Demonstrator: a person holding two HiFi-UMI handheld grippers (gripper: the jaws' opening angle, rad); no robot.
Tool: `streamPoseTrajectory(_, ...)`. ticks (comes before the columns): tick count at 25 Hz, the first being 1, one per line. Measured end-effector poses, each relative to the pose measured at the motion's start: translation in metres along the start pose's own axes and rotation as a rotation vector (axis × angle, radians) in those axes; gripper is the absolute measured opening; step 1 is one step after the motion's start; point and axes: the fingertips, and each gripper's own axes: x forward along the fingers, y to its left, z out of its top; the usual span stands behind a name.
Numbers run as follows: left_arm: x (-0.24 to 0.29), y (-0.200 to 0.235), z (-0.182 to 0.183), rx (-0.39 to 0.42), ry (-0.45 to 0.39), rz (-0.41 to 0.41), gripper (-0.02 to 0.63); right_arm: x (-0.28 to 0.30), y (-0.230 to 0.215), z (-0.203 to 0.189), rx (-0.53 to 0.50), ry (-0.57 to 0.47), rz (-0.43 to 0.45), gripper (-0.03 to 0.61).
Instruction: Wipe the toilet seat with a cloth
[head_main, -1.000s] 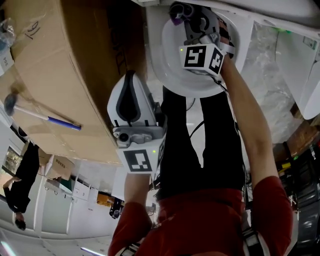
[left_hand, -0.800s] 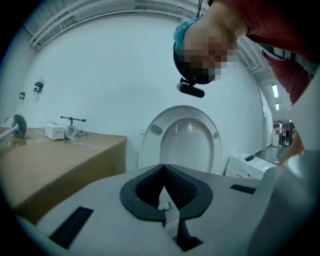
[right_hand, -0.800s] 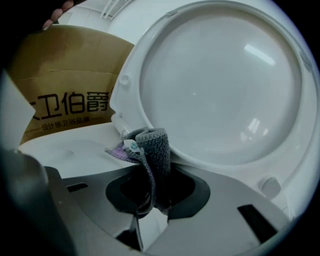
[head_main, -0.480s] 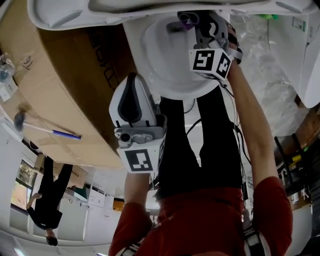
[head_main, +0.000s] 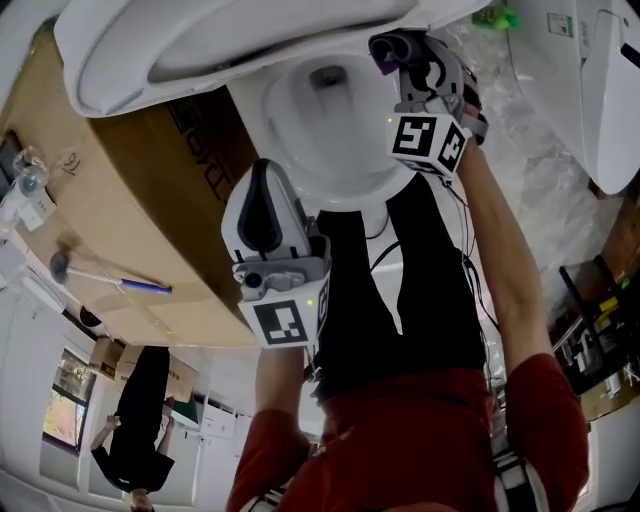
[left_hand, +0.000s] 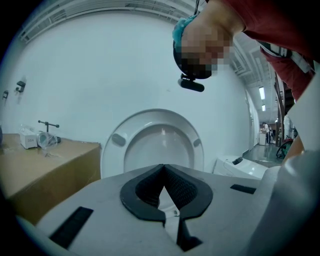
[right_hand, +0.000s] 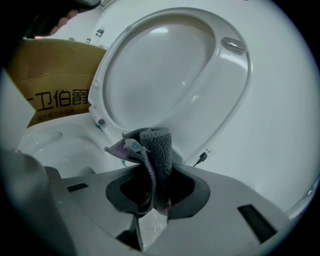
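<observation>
Gripping the cloth (right_hand: 156, 145), your right gripper (right_hand: 150, 192) hangs over the right rim of the toilet bowl (head_main: 300, 115), near the raised toilet seat (right_hand: 227, 85); your left gripper (left_hand: 162, 170) is closed, empty, beside the cardboard box (head_main: 120, 200).

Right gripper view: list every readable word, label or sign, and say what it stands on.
"卫伯爵": black print on the cardboard box; the mark before it is unclear.
Round tag on the cloth: too small to read.
</observation>
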Motion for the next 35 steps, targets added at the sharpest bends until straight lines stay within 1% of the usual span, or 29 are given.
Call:
streamPoseTrajectory(3,0.0,-0.006,0.01,0.012,-0.008,-0.003,0.014,-0.01,-0.003,0.007,-0.023,-0.014,0.013,0.08)
streamPoseTrajectory(5,-0.001,-0.009,0.017,0.0,-0.01,0.0,0.014,-0.019,-0.007,0.014,-0.021,-0.027,0.006,0.08)
streamPoseTrajectory(12,-0.008,-0.008,0.052,-0.005,-0.034,0.013,0.014,-0.04,-0.048,0.041,0.049,-0.046,-0.06,0.08)
streamPoseTrajectory(16,-0.014,-0.008,0.084,-0.006,-0.061,0.02,0.014,-0.06,-0.074,0.064,0.076,-0.062,-0.084,0.08)
streamPoseTrajectory(22,-0.027,-0.004,0.139,-0.002,-0.101,0.04,0.014,-0.097,-0.115,0.111,0.177,-0.097,-0.126,0.08)
streamPoseTrajectory(24,-0.031,-0.003,0.156,-0.002,-0.112,0.048,0.014,-0.106,-0.126,0.121,0.2,-0.087,-0.129,0.08)
streamPoseTrajectory(27,-0.038,0.0,0.182,-0.005,-0.127,0.063,0.014,-0.117,-0.132,0.129,0.244,-0.067,-0.121,0.08)
streamPoseTrajectory(30,-0.045,0.003,0.205,-0.006,-0.144,0.07,0.014,-0.126,-0.138,0.142,0.284,-0.07,-0.124,0.08)
streamPoseTrajectory(35,-0.061,0.011,0.24,-0.01,-0.177,0.096,0.014,-0.131,-0.14,0.186,0.337,-0.099,-0.107,0.08)
